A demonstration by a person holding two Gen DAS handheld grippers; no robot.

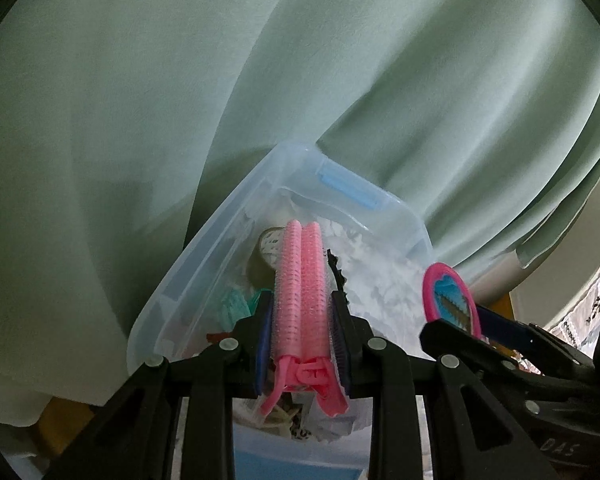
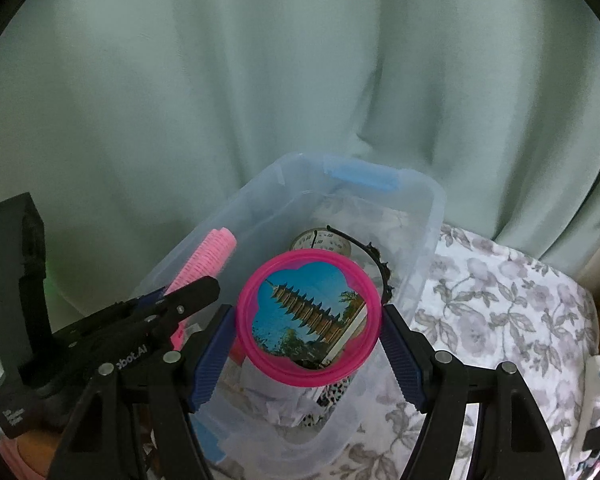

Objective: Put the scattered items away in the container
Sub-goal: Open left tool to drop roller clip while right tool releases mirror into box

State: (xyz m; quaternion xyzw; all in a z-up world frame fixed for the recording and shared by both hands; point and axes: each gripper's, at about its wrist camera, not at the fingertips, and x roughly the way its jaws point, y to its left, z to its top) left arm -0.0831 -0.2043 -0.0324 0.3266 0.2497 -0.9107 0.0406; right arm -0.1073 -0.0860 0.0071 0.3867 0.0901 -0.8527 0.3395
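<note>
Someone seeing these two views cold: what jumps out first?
The pink round mirror with a pagoda picture, held between the right gripper's jaws over the clear bin. Beside it, the pink hair-roller clip is pinched in the left gripper, also above the bin, which already holds a tape roll and a black headband. A green curtain fills the background.
</note>
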